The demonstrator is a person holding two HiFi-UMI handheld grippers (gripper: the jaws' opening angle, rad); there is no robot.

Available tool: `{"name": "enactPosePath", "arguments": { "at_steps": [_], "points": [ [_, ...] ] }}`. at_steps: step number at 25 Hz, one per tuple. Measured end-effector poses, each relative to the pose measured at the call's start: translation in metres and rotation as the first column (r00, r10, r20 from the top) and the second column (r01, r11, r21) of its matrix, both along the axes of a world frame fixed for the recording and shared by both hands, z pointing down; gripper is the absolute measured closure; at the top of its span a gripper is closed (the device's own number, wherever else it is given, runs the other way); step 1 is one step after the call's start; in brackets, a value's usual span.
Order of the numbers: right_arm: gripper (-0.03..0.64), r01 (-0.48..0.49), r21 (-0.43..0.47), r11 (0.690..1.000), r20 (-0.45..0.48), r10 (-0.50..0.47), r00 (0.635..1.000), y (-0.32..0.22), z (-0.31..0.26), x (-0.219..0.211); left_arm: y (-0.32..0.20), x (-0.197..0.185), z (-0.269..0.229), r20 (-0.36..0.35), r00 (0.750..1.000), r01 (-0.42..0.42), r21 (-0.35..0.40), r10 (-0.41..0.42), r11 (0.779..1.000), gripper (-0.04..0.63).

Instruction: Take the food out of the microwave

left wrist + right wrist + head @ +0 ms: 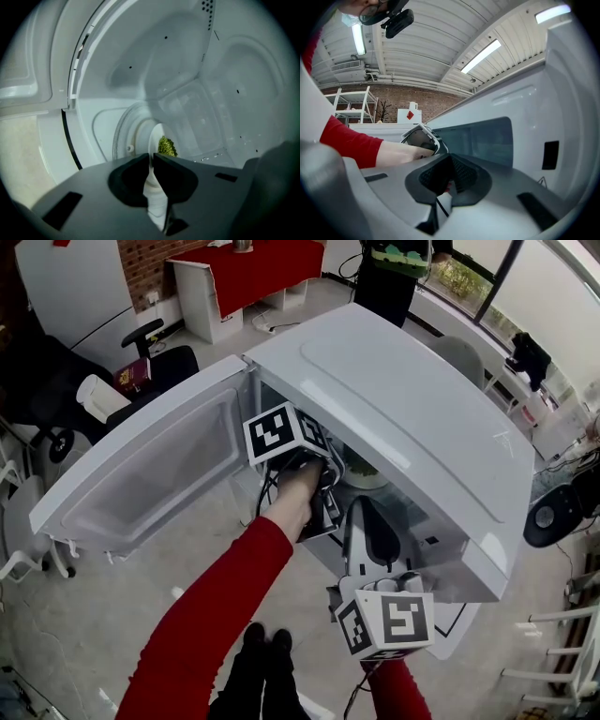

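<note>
The white microwave (403, 418) stands with its door (159, 474) swung open to the left. Inside, on the glass turntable (123, 136), sits a white dish (155, 137) holding green food (167, 146). My left gripper (151, 161) reaches into the cavity, and its jaws are closed on the dish's near rim. In the head view the left gripper (323, 474) is partly hidden under the microwave's top. My right gripper (373, 521) hangs outside, in front of the control panel, jaws together with nothing in them; in its own view the right gripper (449, 180) faces the microwave's front and the other hand.
A black office chair (159, 367) and a red-covered table (258, 268) stand behind the open door. White shelving (19, 521) is at the left, another chair (553, 517) at the right. The person's shoes (267, 638) are on the floor below.
</note>
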State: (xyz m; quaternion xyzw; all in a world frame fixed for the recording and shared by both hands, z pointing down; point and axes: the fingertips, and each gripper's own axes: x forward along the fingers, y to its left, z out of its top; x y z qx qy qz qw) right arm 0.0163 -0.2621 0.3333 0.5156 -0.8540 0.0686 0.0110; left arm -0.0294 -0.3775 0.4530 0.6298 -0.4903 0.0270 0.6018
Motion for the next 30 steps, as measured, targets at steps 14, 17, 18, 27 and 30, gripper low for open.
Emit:
{"name": "enactPosePath", "arguments": {
  "at_steps": [14, 17, 18, 27, 30],
  "points": [
    [0.603, 0.002, 0.007, 1.000, -0.007, -0.002, 1.000, 0.000, -0.003, -0.001, -0.001, -0.009, -0.007, -0.132, 0.990, 0.057, 0.074, -0.047, 0.996, 0.571],
    [0.603, 0.004, 0.004, 1.000, -0.011, -0.004, 1.000, 0.001, -0.002, -0.003, 0.006, -0.013, -0.007, -0.151, 0.987, 0.060, 0.078, -0.048, 0.995, 0.571],
    [0.603, 0.007, 0.003, 1.000, -0.013, -0.007, 1.000, 0.001, -0.001, -0.004, 0.009, -0.014, -0.006, -0.159, 0.986, 0.062, 0.078, -0.049, 0.995, 0.571],
    [0.603, 0.024, 0.002, 1.000, -0.024, -0.024, 0.999, 0.008, -0.002, -0.013, 0.041, -0.027, -0.007, -0.231, 0.971, 0.081, 0.079, -0.061, 0.994, 0.572],
    [0.603, 0.028, 0.001, 1.000, -0.028, -0.028, 0.999, 0.011, -0.002, -0.015, 0.049, -0.032, -0.007, -0.238, 0.969, 0.082, 0.079, -0.061, 0.993, 0.572]
  ]
}}
